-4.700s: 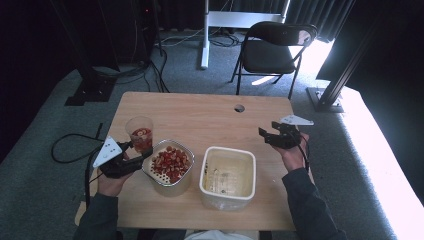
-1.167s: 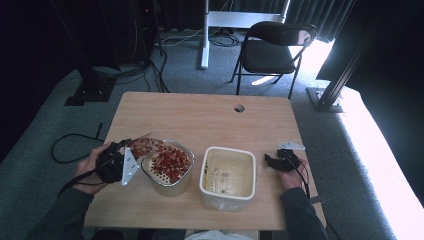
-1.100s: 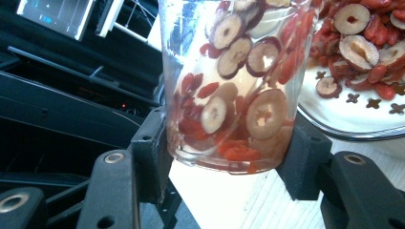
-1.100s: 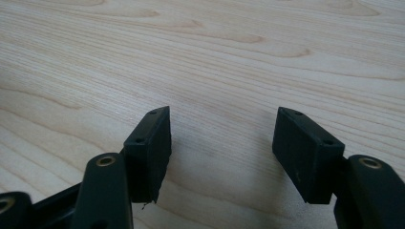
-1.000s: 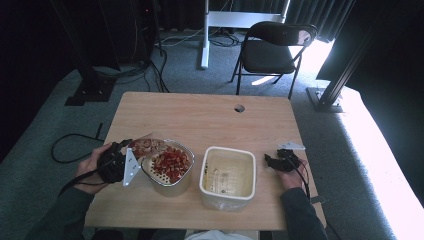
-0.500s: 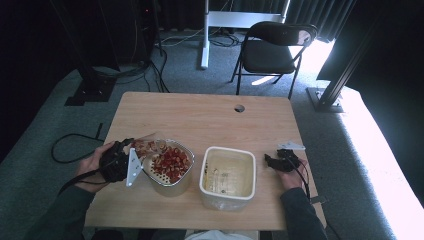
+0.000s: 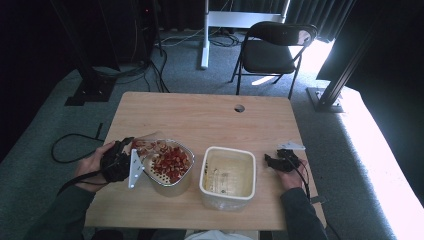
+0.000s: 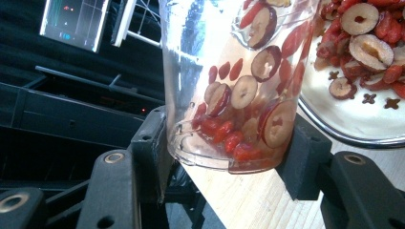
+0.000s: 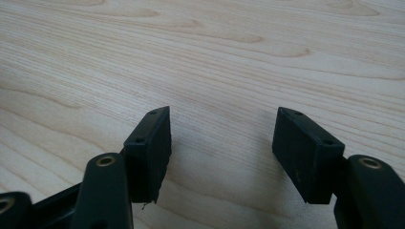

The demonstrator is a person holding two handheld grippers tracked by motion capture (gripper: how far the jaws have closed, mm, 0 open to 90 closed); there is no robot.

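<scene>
At the left side of the table point(image 7: 210, 112), my left gripper point(image 8: 229, 157) clamps the base of a clear plastic cup point(image 8: 229, 71), tipped over toward the metal colander point(image 7: 170, 167) just beside it, with red berries and sliced dates point(image 8: 248, 119) inside the cup and in the colander. Right of the colander stands the white container point(image 7: 227, 175). At the far right, my right gripper point(image 9: 222, 143) rests low over the bare wood, its jaws apart with nothing between them.

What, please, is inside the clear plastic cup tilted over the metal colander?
The clear plastic cup holds red dried berries and sliced red dates, lying against its lower wall and base. The left gripper pads cover its sides, hiding anything behind them.
</scene>
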